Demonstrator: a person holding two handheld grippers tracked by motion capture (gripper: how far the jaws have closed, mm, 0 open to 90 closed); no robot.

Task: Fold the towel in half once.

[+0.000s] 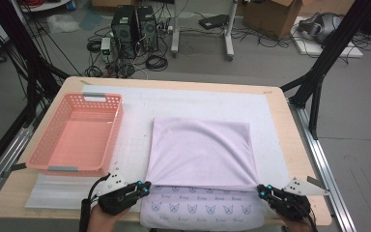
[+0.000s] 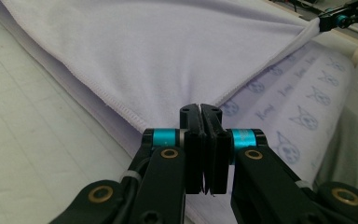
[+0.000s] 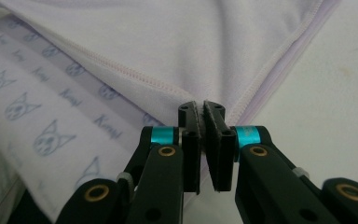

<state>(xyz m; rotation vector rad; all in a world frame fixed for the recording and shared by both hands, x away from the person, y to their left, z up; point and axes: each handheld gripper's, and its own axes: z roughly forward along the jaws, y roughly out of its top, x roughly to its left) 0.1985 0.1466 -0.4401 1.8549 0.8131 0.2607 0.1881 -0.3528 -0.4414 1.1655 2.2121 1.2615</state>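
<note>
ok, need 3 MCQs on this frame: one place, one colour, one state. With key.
1. Where is the basket relative to the cloth?
A. left of it
B. on top of it
C. right of it

2. What colour is the basket?
A. blue
B. pink
C. green

3. How do the jaws of the left gripper stand?
A. wide open
B. shut on the cloth's edge
C. shut on the basket's rim

Key: 1 A, in the high view the basket sits at the table's left, apart from the cloth. 2 B, its mesh walls are pink. 3 B, the left gripper view shows the jaws pressed together with cloth between them.
</note>
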